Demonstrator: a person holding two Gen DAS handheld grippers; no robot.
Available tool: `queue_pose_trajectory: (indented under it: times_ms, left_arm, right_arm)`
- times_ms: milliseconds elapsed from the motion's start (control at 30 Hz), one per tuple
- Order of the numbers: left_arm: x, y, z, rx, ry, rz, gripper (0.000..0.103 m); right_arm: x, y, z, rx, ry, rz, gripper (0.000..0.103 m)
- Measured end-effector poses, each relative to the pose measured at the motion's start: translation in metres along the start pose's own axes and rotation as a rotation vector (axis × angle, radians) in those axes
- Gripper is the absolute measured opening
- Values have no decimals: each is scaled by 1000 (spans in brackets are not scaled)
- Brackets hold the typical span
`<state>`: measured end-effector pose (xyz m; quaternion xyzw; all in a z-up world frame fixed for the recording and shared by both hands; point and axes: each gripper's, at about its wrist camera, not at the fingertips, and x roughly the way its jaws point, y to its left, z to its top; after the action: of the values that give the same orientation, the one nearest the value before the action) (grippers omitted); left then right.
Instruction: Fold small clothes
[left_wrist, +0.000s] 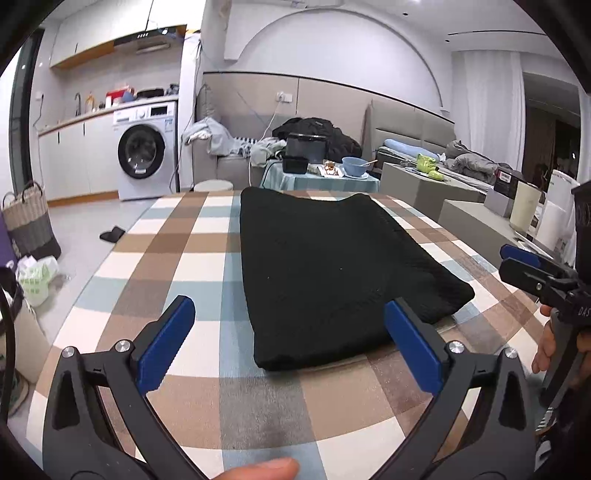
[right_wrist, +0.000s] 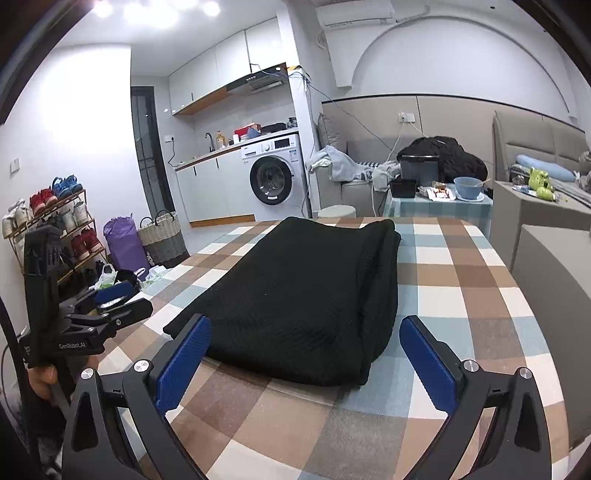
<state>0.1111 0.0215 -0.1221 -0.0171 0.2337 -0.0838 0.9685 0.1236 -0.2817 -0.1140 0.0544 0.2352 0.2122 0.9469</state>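
Note:
A black knit garment (left_wrist: 325, 266) lies folded into a long flat rectangle on the checked tablecloth (left_wrist: 207, 229). My left gripper (left_wrist: 290, 314) hangs open just short of its near edge, blue pads wide apart and nothing between them. In the right wrist view the same garment (right_wrist: 306, 291) runs away from me, its thick folded edge on the right. My right gripper (right_wrist: 306, 332) is open too, held just above the near end without touching it. Each gripper shows in the other's view: the right one (left_wrist: 532, 266) at the far right, the left one (right_wrist: 110, 302) at the far left.
The checked table (right_wrist: 461, 280) drops off to the floor on the left, where a woven basket (right_wrist: 162, 236), a purple bag (right_wrist: 123, 243) and a shoe rack (right_wrist: 55, 225) stand. Beyond are a washing machine (left_wrist: 146, 155), a small table with a blue bowl (left_wrist: 354, 166), and grey sofa blocks (left_wrist: 436, 184).

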Motion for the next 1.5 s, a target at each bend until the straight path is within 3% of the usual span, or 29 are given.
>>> queue_pose_trajectory:
  times_ms: [533, 1500]
  left_arm:
    - [-2, 4, 0, -16, -6, -17, 102]
    - [2, 7, 1, -12, -5, -27, 102]
  right_arm:
    - [-7, 15, -7, -80, -44, 4, 103]
    - [-7, 4, -7, -36, -46, 11, 103]
